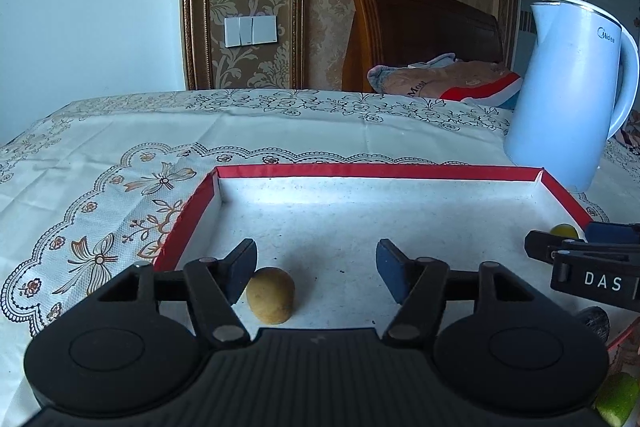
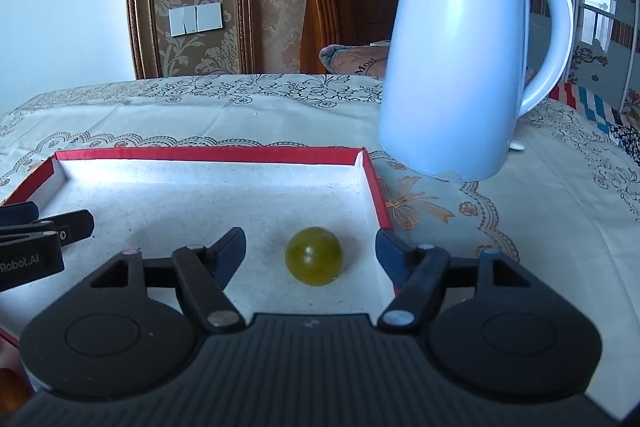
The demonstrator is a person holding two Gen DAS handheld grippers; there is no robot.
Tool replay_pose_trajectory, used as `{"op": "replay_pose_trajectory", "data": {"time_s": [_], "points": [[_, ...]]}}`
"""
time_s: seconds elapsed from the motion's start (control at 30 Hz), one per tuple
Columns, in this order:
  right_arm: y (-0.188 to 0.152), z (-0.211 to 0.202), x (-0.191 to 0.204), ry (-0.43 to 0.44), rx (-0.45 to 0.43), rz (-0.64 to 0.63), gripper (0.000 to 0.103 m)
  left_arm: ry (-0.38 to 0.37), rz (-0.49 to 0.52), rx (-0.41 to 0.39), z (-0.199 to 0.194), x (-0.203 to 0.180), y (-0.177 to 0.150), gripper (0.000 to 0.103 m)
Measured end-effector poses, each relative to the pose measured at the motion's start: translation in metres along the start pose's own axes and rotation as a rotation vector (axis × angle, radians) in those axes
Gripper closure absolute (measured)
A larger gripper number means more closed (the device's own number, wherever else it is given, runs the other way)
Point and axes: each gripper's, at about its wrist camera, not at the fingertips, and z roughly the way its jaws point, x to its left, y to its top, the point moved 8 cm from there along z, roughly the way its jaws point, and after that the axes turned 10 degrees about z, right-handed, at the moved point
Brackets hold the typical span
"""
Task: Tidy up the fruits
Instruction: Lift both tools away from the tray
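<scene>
Fruits [image 1: 271, 295] loose between open hand-held grippers [image 1: 316, 269]

Showing up right now: one red-rimmed tray [image 1: 376, 171], one yellow-brown fruit [image 1: 271, 295], one green round fruit [image 2: 314, 261], one white kettle [image 2: 456, 55].

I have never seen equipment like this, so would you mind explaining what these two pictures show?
Each picture comes from a camera mounted on a hand-held gripper that a person carries, looking along its two fingers. The left hand-held gripper stands open over a red-rimmed tray, with a brownish oval fruit lying loose between its fingers. The right hand-held gripper is open too, around a round green fruit in the same tray. Nothing is held. A white kettle stands on the patterned tablecloth behind.
</scene>
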Motion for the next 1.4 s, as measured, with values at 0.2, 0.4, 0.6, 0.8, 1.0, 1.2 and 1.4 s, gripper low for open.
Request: {"op": "replay_pose_trajectory", "data": {"time_s": [0.2, 0.4, 0.6, 0.8, 1.0, 1.2, 1.4], "points": [[-0.002, -0.006, -0.001, 0.001, -0.011, 0.003, 0.033, 0.004, 0.0, 0.001, -0.003, 0.002, -0.003, 0.038], [-0.005, -0.013, -0.001, 0.015, -0.021, 0.013, 0.029, 0.007, -0.016, 0.011, -0.006, 0.006, -0.008, 0.037], [-0.01, -0.021, -0.002, 0.026, -0.024, 0.014, 0.027, -0.001, -0.017, 0.011, -0.011, 0.007, -0.011, 0.038], [-0.013, -0.03, -0.005, 0.046, -0.032, 0.033, 0.027, 0.01, 0.021, -0.013, -0.02, 0.003, -0.012, 0.037], [-0.016, -0.035, -0.005, 0.054, -0.038, 0.036, 0.024, 0.001, -0.004, -0.009, -0.025, 0.008, -0.015, 0.037], [-0.02, -0.045, -0.005, 0.067, -0.053, 0.041, 0.019, -0.018, -0.04, -0.005, -0.036, 0.013, -0.022, 0.037], [-0.023, -0.049, -0.003, 0.066, -0.056, 0.028, 0.017, -0.025, -0.043, 0.004, -0.04, 0.013, -0.027, 0.037]]}}
